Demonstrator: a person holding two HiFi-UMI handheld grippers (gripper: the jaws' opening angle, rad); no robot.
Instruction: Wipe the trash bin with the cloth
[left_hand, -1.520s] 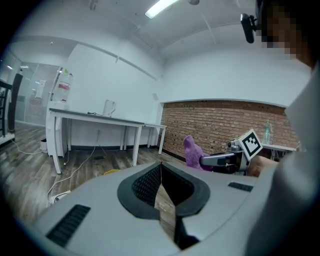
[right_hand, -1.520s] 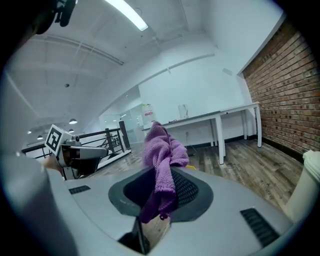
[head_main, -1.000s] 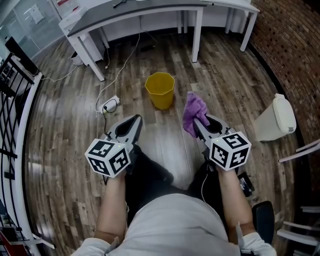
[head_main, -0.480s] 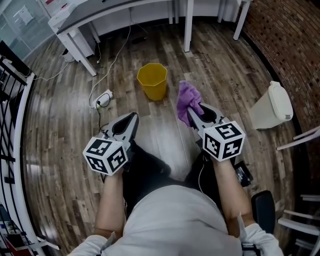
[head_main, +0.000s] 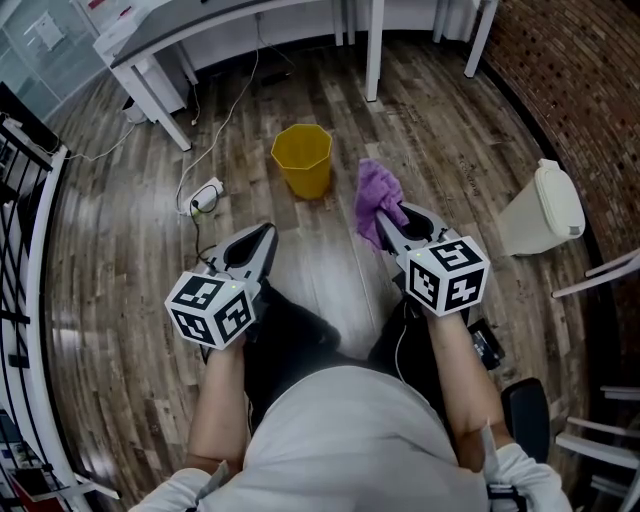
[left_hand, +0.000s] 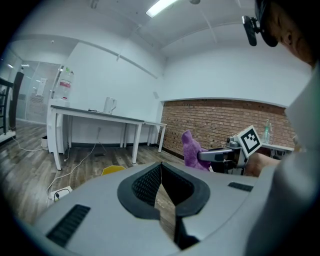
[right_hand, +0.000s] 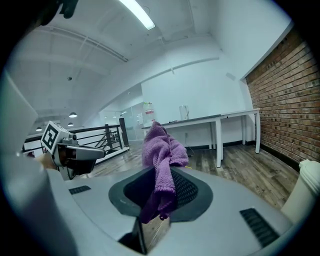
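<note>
A yellow open trash bin (head_main: 302, 158) stands upright on the wooden floor ahead of both grippers, apart from them; its rim (left_hand: 114, 170) shows low in the left gripper view. My right gripper (head_main: 381, 222) is shut on a purple cloth (head_main: 375, 198), which bunches up above the jaws (right_hand: 161, 147) and hangs down between them. My left gripper (head_main: 270, 233) is shut with nothing in it, held level beside the right one. The left gripper view also shows the purple cloth (left_hand: 190, 150) to the right.
A white lidded bin (head_main: 545, 210) stands by the brick wall on the right. White desks (head_main: 160, 50) line the back, with a power strip (head_main: 203, 198) and cables on the floor left of the yellow bin. A black railing (head_main: 20, 190) runs along the left.
The head view has shifted a little, so the yellow bin and desks sit higher in the picture. Both grippers keep their pose and the cloth stays in the right one.
</note>
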